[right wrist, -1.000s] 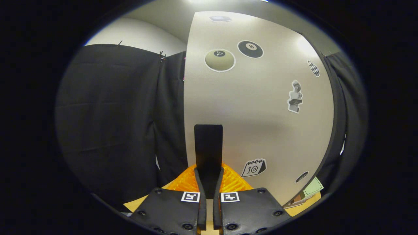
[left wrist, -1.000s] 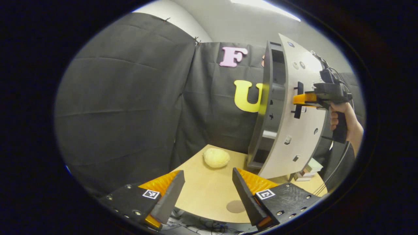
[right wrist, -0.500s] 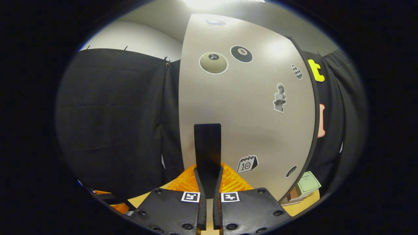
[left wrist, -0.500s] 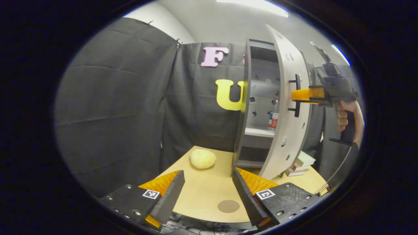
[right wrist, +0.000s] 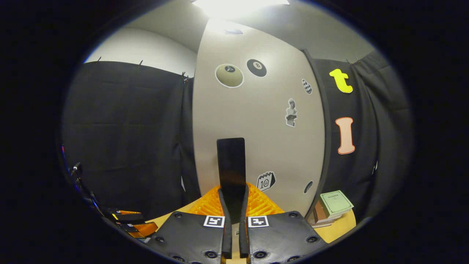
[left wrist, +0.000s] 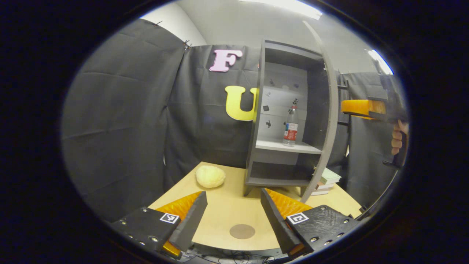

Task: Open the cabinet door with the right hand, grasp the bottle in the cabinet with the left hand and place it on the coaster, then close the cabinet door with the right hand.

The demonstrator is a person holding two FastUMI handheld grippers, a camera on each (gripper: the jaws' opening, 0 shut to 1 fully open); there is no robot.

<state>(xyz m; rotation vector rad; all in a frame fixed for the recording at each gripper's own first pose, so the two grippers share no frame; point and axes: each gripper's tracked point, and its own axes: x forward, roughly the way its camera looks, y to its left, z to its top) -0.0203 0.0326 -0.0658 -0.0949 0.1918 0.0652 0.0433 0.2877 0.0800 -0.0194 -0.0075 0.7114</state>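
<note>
In the left gripper view a grey cabinet (left wrist: 256,110) stands on the table with its door (left wrist: 329,110) swung wide open. A clear bottle (left wrist: 290,126) with a red label stands upright on the middle shelf. A round brown coaster (left wrist: 242,231) lies on the table between my left gripper's fingers. My left gripper (left wrist: 232,214) is open and empty, low over the table's near edge. In the right gripper view my right gripper (right wrist: 233,200) is shut on the door's black handle (right wrist: 231,161), against the pale door (right wrist: 263,139). A hand (left wrist: 397,137) holds the right gripper (left wrist: 361,108) behind the door's edge.
A pale yellow round lump (left wrist: 210,176) lies on the wooden table (left wrist: 227,205) left of the cabinet. A stack of books (left wrist: 328,179) sits behind the door at the right, also the stack of books (right wrist: 331,207) in the right gripper view.
The right gripper has pulled the door from slightly ajar to wide open, baring the shelf and the bottle. My left gripper has stayed open low over the table.
</note>
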